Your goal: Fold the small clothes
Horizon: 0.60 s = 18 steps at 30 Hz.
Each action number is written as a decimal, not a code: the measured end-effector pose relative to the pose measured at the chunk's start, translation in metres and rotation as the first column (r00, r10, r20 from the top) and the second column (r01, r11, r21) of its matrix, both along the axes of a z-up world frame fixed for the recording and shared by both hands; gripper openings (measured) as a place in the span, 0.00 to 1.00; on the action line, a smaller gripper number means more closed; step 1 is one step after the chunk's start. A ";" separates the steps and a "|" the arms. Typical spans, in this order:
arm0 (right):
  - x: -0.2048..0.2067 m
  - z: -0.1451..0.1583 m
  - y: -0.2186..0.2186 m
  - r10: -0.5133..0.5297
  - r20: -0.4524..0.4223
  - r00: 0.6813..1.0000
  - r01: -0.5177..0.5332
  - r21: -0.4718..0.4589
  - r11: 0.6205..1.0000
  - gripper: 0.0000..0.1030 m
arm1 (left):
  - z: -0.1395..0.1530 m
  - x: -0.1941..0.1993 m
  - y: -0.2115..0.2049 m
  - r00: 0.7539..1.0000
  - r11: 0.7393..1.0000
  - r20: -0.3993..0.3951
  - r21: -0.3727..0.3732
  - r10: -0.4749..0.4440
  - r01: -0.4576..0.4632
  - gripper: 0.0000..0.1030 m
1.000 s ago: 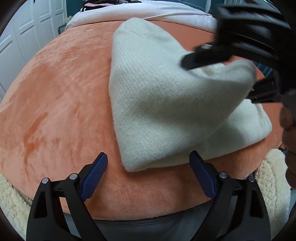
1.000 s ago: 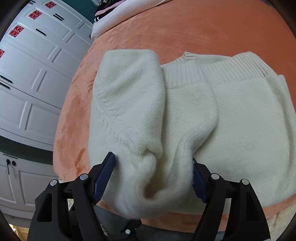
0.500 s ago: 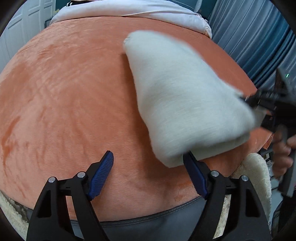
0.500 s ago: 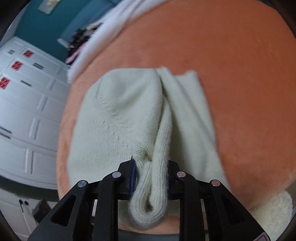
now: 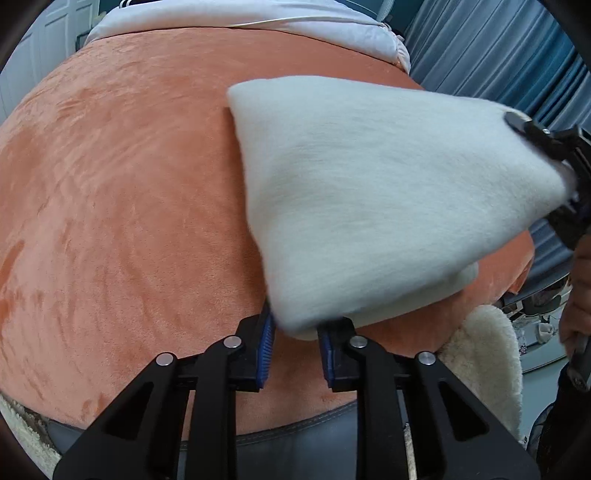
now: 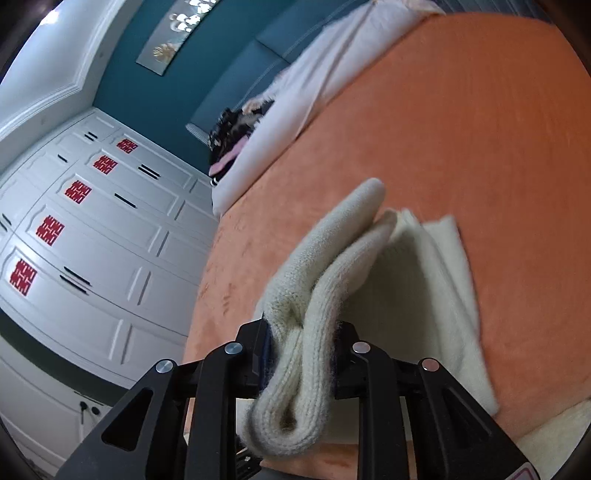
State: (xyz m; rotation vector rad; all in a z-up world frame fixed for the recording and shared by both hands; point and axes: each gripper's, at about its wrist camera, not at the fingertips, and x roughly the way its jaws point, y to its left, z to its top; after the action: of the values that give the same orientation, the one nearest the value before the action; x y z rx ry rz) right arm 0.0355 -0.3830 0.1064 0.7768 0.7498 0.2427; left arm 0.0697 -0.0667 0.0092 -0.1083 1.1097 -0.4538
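A cream knitted sweater (image 5: 369, 199), folded into a thick wedge, hangs over the orange blanket (image 5: 129, 184). My left gripper (image 5: 295, 343) is shut on its near lower corner. My right gripper (image 6: 303, 350) is shut on a bunched roll of the sweater (image 6: 332, 266) and holds that end raised. The right gripper also shows at the right edge of the left wrist view (image 5: 554, 155), clamped on the sweater's far corner. The rest of the sweater trails down onto the blanket (image 6: 480, 129).
A white duvet (image 5: 240, 18) lies across the far end of the bed. A fluffy cream throw (image 5: 487, 354) hangs at the near right corner. Blue curtains (image 5: 498, 55) stand to the right. White wardrobe doors (image 6: 92, 240) and dark clothes (image 6: 236, 129) are on the left.
My left gripper has closed on the sweater's near corner. My right gripper closed on the bunched end and lifted it up and to the right, raising the sweater off the blanket.
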 end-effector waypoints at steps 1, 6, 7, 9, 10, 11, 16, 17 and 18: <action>-0.004 0.002 -0.005 -0.010 0.003 1.000 0.010 -0.052 0.999 0.20 | -0.004 -0.001 -0.003 1.000 1.000 -0.004 0.008 -0.006 0.006 0.19; 0.001 -0.107 -0.027 -0.037 -0.334 0.942 -0.016 -0.153 0.988 0.21 | -0.024 0.001 -0.009 0.998 0.999 -0.057 0.045 0.003 -0.001 0.19; -0.003 -0.107 -0.029 -0.045 -0.302 0.952 0.007 -0.127 0.992 0.22 | -0.024 -0.001 -0.008 0.998 0.999 -0.058 0.049 0.006 -0.003 0.19; -0.005 -0.098 -0.031 -0.041 -0.300 0.953 0.014 -0.092 0.996 0.28 | -0.017 -0.004 -0.006 0.999 0.999 -0.047 0.046 -0.004 0.006 0.21; -0.004 -0.094 -0.031 -0.043 -0.309 0.950 0.012 -0.101 0.995 0.31 | -0.012 -0.007 -0.004 0.999 0.999 -0.039 0.041 -0.008 0.009 0.21; -0.004 -0.088 -0.032 -0.057 -0.312 0.948 0.017 -0.131 0.991 0.32 | -0.003 -0.011 -0.002 1.000 0.999 -0.024 0.034 -0.015 0.016 0.21; -0.025 -0.035 -0.027 -0.153 -0.200 0.968 0.097 -0.263 0.960 0.32 | 0.044 -0.024 0.012 0.996 1.000 0.093 0.003 0.008 -0.008 0.46; -0.025 -0.022 -0.019 -0.125 -0.158 0.980 0.079 -0.266 0.961 0.30 | 0.052 -0.024 0.014 0.992 1.000 0.127 0.009 0.023 -0.025 0.52; -0.020 -0.010 -0.010 -0.088 -0.125 0.988 0.053 -0.262 0.964 0.25 | 0.059 -0.024 0.015 0.986 0.999 0.161 0.022 0.038 -0.042 0.53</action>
State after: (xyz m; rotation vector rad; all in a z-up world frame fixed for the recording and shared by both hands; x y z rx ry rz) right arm 0.0152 -0.3931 0.0964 0.5745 0.8610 0.0254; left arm 0.0455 -0.0519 0.0686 -0.0700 0.9527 -0.4053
